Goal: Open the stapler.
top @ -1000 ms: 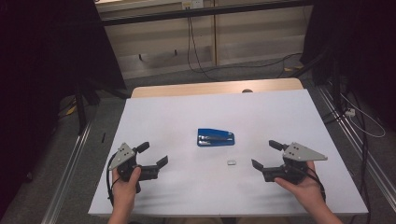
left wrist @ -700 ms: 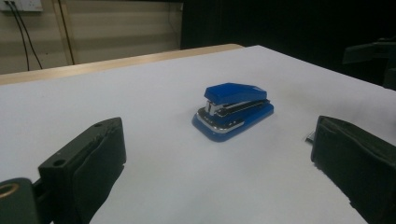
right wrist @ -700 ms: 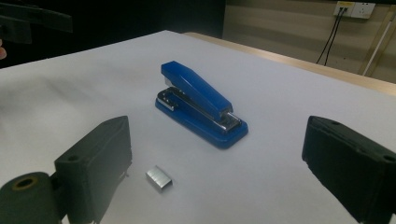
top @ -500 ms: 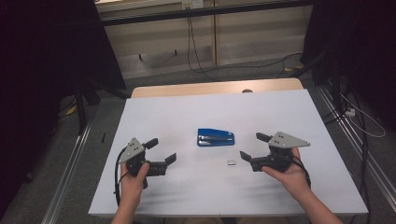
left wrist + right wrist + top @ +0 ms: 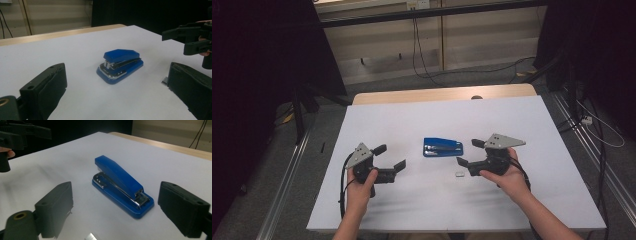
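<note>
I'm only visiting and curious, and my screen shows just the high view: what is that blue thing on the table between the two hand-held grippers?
Observer: A blue stapler. The right gripper view shows it closed, with silvery metal under its lid.
Operator: And the pale speck beside it?
Observer: In the left gripper view the pale speck is a small silvery metal piece lying flat, perhaps a strip of staples.
Operator: Is anything gripped?
Observer: No. The right hand-held gripper has just been closing its jaws a little, but its pads are bare and the stapler lies ahead, untouched. The left hand-held gripper is open too.
</note>
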Available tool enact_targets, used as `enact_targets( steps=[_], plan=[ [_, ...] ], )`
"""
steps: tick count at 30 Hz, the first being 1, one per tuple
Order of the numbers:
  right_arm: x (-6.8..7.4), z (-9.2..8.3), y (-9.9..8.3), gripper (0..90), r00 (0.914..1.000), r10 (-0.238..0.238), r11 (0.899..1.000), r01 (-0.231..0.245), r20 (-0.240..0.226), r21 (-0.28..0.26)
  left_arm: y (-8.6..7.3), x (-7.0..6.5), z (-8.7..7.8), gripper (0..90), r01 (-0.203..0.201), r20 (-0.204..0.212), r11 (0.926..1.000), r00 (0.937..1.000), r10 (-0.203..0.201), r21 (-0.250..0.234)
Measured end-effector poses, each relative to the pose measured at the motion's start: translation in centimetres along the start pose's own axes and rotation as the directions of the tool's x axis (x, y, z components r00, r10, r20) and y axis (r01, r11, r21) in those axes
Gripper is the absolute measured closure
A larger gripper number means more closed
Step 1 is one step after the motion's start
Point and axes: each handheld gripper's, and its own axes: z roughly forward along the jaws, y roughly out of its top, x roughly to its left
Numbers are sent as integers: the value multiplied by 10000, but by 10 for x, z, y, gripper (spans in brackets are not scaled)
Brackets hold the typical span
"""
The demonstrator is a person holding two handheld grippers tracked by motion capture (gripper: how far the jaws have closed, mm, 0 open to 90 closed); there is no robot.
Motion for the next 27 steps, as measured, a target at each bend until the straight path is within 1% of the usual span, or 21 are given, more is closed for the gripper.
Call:
enact_targets(
  steps=[3, 6, 8, 11, 12, 13, 14, 15, 16, 17, 18, 19, 21, 22, 23, 24, 25, 26, 27],
  plan=[
    [-1, 6, 6, 150, 10000, -6, 10000, 7, -100, 37, 1, 1, 2, 27, 9, -44, 10000, 10000, -9, 9],
    [-2, 11, 12, 195, 9999, -103, 9999, 104, -90, 97, 2, 1, 4, 27, 70, -48, 10000, 10000, -70, -11],
    [-3, 15, 16, 279, 9996, -113, 9998, 117, -265, 182, 2, 1, 6, 27, 44, -31, 10000, 10000, -44, 26],
    [-3, 22, 21, 330, 9982, -190, 9988, 216, -568, 445, 3, 1, 8, 29, -33, -9, 10000, 10000, 33, 62],
    [-3, 22, 21, 330, 9982, -190, 9988, 216, -568, 445, 4, 1, 8, 29, -46, -47, 10000, 10000, 46, 47],
    [-2, 26, 23, 360, 9974, -354, 9977, 390, -630, 562, 4, 1, 9, 29, -40, -50, 10000, 10000, 40, 44],
    [-2, 26, 23, 360, 9974, -354, 9977, 390, -630, 562, 4, 1, 9, 29, -61, -55, 10000, 10000, 61, 63],
    [-2, 29, 24, 387, 9968, -464, 9967, 506, -658, 627, 5, 1, 10, 29, -51, -41, 10000, 10000, 51, 47],
    [-2, 33, 27, 434, 9957, -590, 9953, 641, -709, 729, 5, 2, 10, 30, -29, -27, 10000, 10000, 29, 20],
    [-2, 35, 28, 449, 9945, -680, 9941, 744, -799, 792, 5, 3, 12, 30, -35, -67, 10000, 10000, 35, 35],
    [-2, 35, 28, 449, 9945, -680, 9941, 744, -799, 792, 5, 3, 12, 30, -35, -67, 10000, 10000, 35, 35],
    [-3, 40, 30, 444, 9953, -569, 9936, 642, -785, 933, 5, 3, 13, 30, -49, -71, 10000, 10000, 49, 50],
    [-3, 43, 31, 459, 9959, -514, 9935, 586, -738, 979, 5, 4, 15, 30, 27, -109, 10000, 9999, -26, 67],
    [-4, 48, 31, 510, 9946, -493, 9923, 592, -910, 1088, 6, 5, 16, 30, 39, -104, 10000, 9999, -39, 65],
    [-5, 51, 31, 550, 9943, -482, 9918, 589, -946, 1138, 6, 5, 16, 30, 39, -104, 10000, 9999, -39, 65],
    [-5, 51, 31, 550, 9943, -482, 9918, 589, -946, 1138, 6, 5, 17, 30, 28, -80, 10000, 10000, -27, 61],
    [-5, 53, 31, 573, 9927, -454, 9911, 588, -1116, 1199, 6, 5, 18, 30, 14, -96, 10000, 10000, -13, 45],
    [-5, 58, 30, 644, 9906, -555, 9887, 721, -1251, 1318, 6, 6, 20, 30, 31, -120, 10000, 9999, -30, 55],
    [-5, 60, 30, 687, 9882, -604, 9874, 799, -1410, 1367, 6, 6, 20, 30, 31, -120, 10000, 9999, -30, 55]
  ],
)
